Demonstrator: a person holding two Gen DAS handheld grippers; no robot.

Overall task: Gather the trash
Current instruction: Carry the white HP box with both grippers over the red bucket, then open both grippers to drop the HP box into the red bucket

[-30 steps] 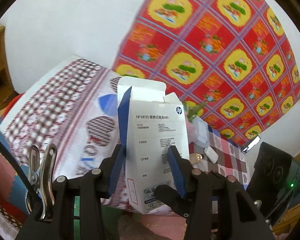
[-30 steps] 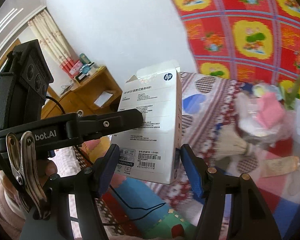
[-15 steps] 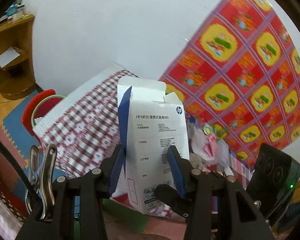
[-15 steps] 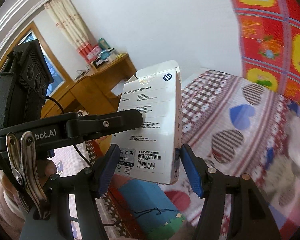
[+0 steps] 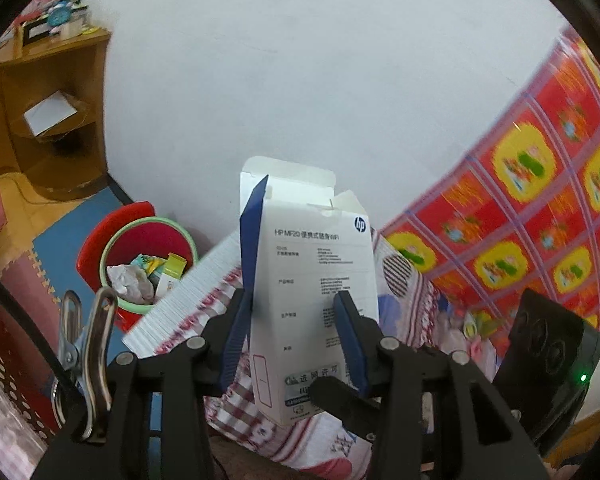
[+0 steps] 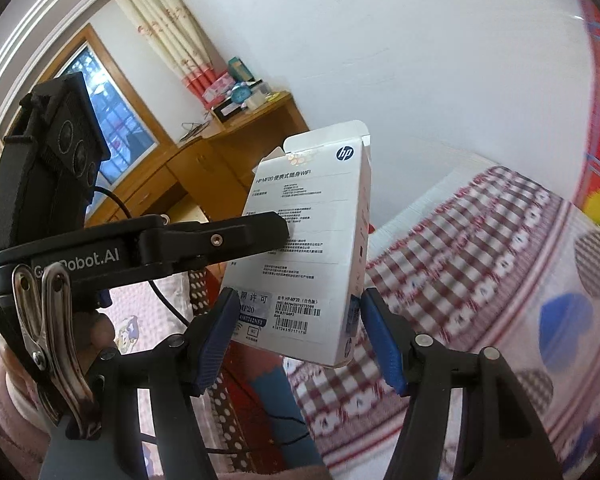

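A tall white HP carton (image 5: 316, 280) with its top flap open stands upright between my left gripper's (image 5: 291, 294) blue pads. That gripper's jaws are closing on the carton, one finger on its printed face. From the right wrist the same carton (image 6: 312, 240) shows, its lower end pinched across its width by my right gripper (image 6: 299, 294). The left gripper's black finger (image 6: 220, 240) lies across the carton's face there. To the lower left on the floor stands a red bin with a green rim (image 5: 152, 222), holding crumpled paper and wrappers.
A table with a red-and-white checked cloth (image 5: 204, 304) lies under the carton, its edge beside the bin. A wooden desk (image 6: 236, 160) with small items stands by the window. A red patterned cloth (image 5: 520, 220) hangs on the white wall. A foam mat covers the floor.
Both grippers have swung left together with the carton. The cluttered table top has slid out of view, and the red bin and wooden desk have come in.
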